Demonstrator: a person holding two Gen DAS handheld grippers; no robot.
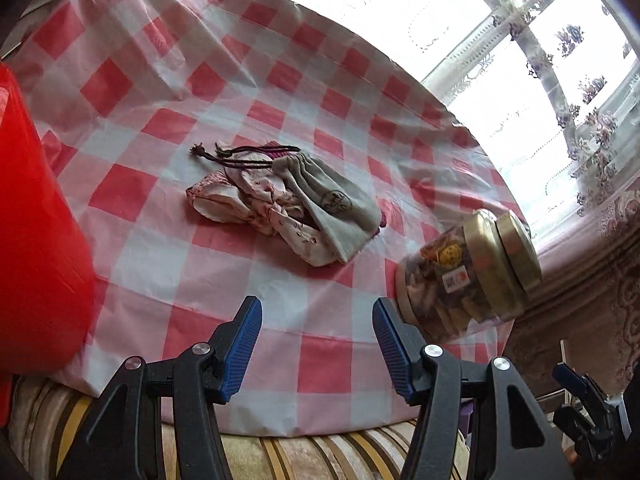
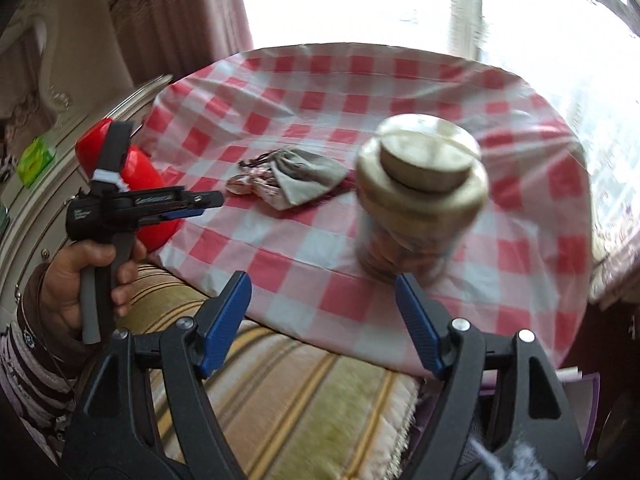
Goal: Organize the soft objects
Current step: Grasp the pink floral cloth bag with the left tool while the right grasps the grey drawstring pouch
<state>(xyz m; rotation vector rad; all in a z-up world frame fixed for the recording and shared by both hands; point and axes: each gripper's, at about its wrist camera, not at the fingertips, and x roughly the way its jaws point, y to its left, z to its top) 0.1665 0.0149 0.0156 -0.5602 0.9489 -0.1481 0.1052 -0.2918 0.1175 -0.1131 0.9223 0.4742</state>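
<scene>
- Both grippers stand with their fingers apart and nothing between the blue pads: the left gripper (image 1: pixel 317 344) at a middling gap, the right gripper (image 2: pixel 323 320) wider.
- Under everything lies the red-and-white checked tablecloth (image 1: pixel 280 92), spread over a table; its near edge hangs above a striped cushion (image 2: pixel 288 392).
- At the far left edge of the cloth stands a red container (image 1: pixel 36 248), large in the left wrist view and partly hidden by the left gripper in the right wrist view.
- On the near right part of the cloth stands a clear jar (image 1: pixel 468 272) with a gold lid (blurred in the right wrist view), just beyond the right finger of each gripper and touching neither.
- Near the middle of the cloth, well apart from both grippers, lies the grey drawstring pouch (image 1: pixel 336 200), resting on a crumpled floral cloth (image 1: pixel 256 204), its dark cords trailing left.
- A person's left hand (image 2: pixel 86 280) grips the left tool's handle.
</scene>
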